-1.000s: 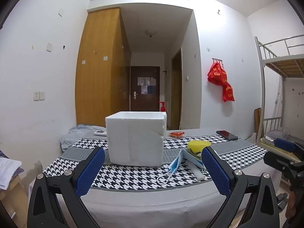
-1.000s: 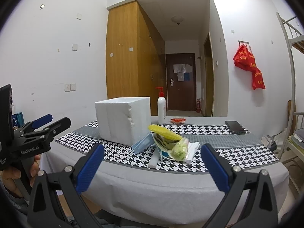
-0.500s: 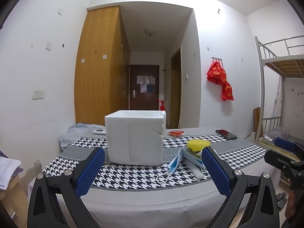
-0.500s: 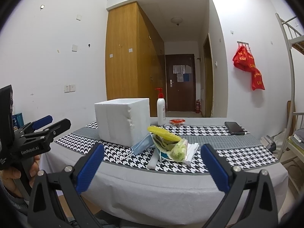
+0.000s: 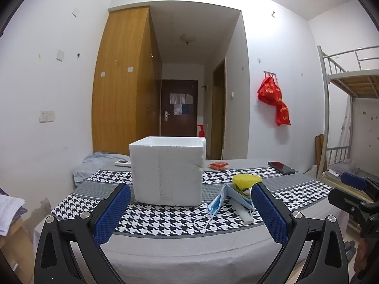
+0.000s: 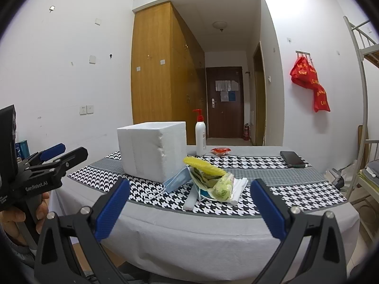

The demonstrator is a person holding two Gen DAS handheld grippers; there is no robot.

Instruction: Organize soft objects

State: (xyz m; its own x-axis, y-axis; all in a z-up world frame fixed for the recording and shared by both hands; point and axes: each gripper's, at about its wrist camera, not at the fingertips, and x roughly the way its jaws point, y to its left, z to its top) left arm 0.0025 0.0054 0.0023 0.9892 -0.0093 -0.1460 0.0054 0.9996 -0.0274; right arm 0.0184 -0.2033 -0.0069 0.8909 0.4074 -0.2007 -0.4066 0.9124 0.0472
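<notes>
Nearest the cameras, both hand-held grippers hang short of the table's near edge with nothing between their blue pads: the left gripper [image 5: 190,209] has its jaws spread wide, and the right gripper [image 6: 189,207] is spread just as wide. Their lower bodies are cut off by the frame bottoms. On the table [image 6: 213,234], toward the near edge of the houndstooth runner [image 5: 154,215], lies a heap of soft things: a blue face mask [image 6: 177,181] leaning against the heap with its ear loop trailing on the cloth, a yellow mesh piece [image 6: 203,164] on top, a green-filled plastic bag [image 6: 222,188] and white folded wipes [image 6: 239,185] under them; what else sits inside the heap is hard to make out. Just left of it stands a white foam box [image 5: 167,170], whose inside is hidden from both views. From the left wrist the box hides nearly all of the pump bottle [image 6: 200,136] behind it. Toward the far edge lie a small red packet [image 6: 220,150] and, at the far right corner, a dark phone [image 6: 292,159]. Beyond, red bags [image 6: 310,82] hang on the wall.
</notes>
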